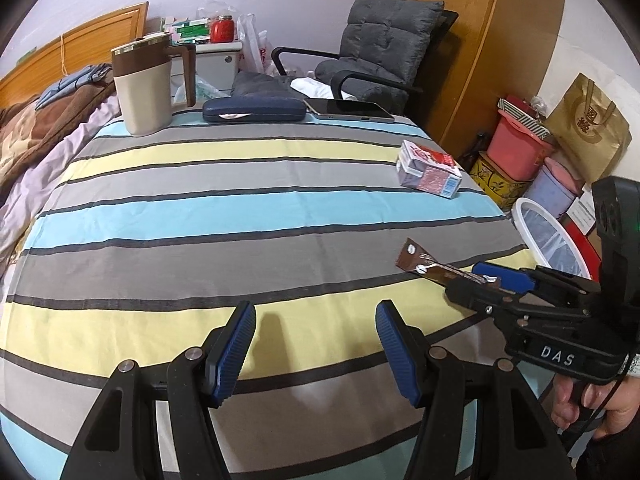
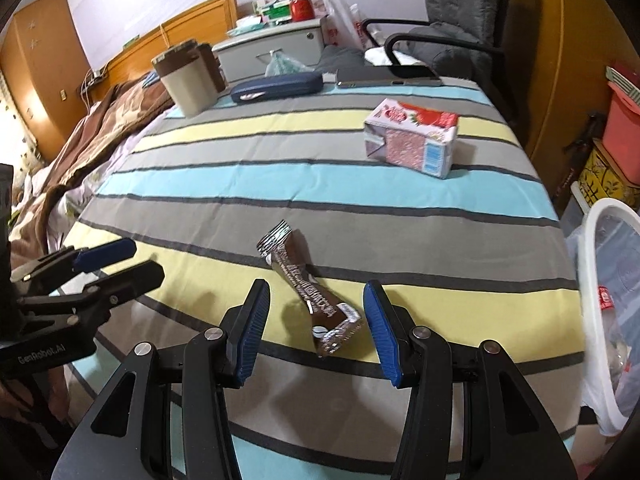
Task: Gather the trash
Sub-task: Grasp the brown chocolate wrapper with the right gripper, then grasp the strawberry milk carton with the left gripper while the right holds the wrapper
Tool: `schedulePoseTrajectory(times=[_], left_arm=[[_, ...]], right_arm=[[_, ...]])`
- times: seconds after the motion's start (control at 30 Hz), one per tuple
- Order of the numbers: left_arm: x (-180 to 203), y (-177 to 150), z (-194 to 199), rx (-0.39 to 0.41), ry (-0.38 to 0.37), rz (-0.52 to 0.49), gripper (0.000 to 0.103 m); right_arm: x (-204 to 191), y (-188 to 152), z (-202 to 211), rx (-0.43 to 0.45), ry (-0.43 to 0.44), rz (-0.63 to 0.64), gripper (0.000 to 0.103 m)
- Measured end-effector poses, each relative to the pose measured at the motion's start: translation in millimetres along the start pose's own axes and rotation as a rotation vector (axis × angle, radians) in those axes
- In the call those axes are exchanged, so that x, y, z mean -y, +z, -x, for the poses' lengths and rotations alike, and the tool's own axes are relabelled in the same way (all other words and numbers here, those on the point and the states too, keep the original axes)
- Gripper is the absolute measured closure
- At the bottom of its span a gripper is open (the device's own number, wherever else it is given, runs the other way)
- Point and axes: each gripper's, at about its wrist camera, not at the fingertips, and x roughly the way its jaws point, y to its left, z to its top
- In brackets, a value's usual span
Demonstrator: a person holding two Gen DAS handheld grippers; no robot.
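A brown snack wrapper (image 2: 308, 286) lies on the striped tablecloth (image 2: 280, 184), its near end between the blue pads of my open right gripper (image 2: 314, 330). In the left wrist view the wrapper (image 1: 430, 266) pokes out past the right gripper (image 1: 490, 280). A pink milk carton (image 2: 412, 138) lies on its side further back; it also shows in the left wrist view (image 1: 430, 170). My left gripper (image 1: 316, 354) is open and empty above the near table edge, left of the wrapper. It shows in the right wrist view (image 2: 120, 260) too.
A white-rimmed trash bin with a plastic liner (image 2: 596, 280) stands off the table's right edge. A beige and brown mug (image 1: 144, 86), a blue glasses case (image 1: 254, 110) and a phone (image 1: 348, 110) sit along the far edge. A grey armchair (image 1: 384, 52) is behind.
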Motion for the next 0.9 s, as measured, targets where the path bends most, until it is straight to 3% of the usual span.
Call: schedulePoseTrajectory(times=[0.03, 0.1, 0.13, 0.3, 0.9], left_arm=[[-2, 0, -1, -0.001, 0.001, 0.002, 0.041], [-5, 1, -3, -0.004, 0.003, 0.009, 0.041], [-6, 1, -4, -0.005, 0.004, 0.011, 0.041], [-7, 3, -8, -0.008, -0.003, 0.008, 0.041], [30, 39, -25, -0.003, -0.016, -0.154, 0.041]], right_arm=[[-2, -1, -1, -0.006, -0.001, 0.007, 0.063], [-3, 0, -2, -0.009, -0.011, 0.017, 0.066], [-3, 0, -1, -0.008, -0.01, 0.018, 0.074], [1, 1, 0, -0.003, -0.002, -0.009, 0.079], [36, -7, 28, 0.082, -0.035, -0.162, 0.08]])
